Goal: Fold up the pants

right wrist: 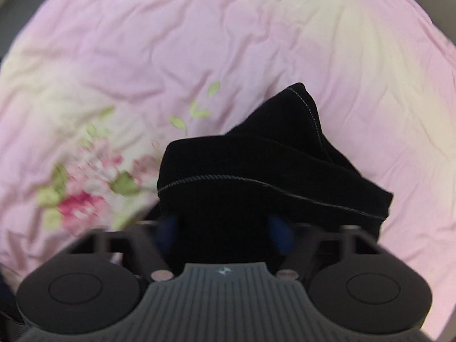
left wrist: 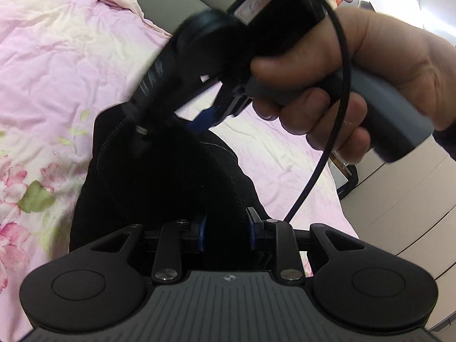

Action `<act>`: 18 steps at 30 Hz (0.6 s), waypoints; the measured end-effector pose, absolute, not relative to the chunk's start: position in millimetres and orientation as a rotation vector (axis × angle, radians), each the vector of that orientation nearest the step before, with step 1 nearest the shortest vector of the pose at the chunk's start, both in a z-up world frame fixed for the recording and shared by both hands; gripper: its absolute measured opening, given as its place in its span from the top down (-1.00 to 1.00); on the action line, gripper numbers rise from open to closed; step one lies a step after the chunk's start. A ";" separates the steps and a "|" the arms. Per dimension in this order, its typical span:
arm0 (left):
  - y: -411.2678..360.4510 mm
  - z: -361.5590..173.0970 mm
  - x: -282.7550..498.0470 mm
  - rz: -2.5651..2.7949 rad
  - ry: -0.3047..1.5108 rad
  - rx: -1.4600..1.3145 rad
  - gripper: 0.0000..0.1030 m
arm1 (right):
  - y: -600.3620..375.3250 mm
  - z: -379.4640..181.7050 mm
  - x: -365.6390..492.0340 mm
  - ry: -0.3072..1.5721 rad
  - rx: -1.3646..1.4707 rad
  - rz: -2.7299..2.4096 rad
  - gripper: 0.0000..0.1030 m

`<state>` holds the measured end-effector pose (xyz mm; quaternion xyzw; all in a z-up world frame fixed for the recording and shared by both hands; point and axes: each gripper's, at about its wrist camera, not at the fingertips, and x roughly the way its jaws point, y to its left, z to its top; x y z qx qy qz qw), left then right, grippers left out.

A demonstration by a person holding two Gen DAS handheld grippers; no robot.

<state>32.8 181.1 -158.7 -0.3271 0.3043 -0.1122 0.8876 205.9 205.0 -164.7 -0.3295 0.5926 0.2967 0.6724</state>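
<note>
Only the left wrist view shows the person's hand [left wrist: 379, 85] gripping the right tool [left wrist: 216, 111] by its grey handle, a black cable looping past; that tool hangs over the far end of the black pants [left wrist: 159, 176]. The left tool [left wrist: 226, 228] is clamped tight on the pants' near edge. In the right wrist view the right tool [right wrist: 225, 228] points down at the pink floral bedspread [right wrist: 142, 57], its blue pads closed around a bunched fold of pants [right wrist: 256, 165] lifted above the bed.
</note>
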 end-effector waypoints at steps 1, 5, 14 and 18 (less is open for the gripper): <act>180.9 -158.3 33.0 -0.235 0.632 -0.682 0.42 | 199.9 -163.6 204.2 1.320 -0.734 0.678 0.46; 169.6 -146.1 34.5 -0.271 0.599 -0.663 0.42 | 154.1 -126.8 218.3 1.277 -0.535 0.702 0.64; 53.8 -92.3 70.4 -0.497 0.581 -0.528 0.42 | -84.6 -49.0 235.9 1.194 0.122 0.557 0.69; 14.3 -82.5 88.0 -0.572 0.585 -0.541 0.42 | -151.1 -35.5 235.5 1.161 0.243 0.490 0.69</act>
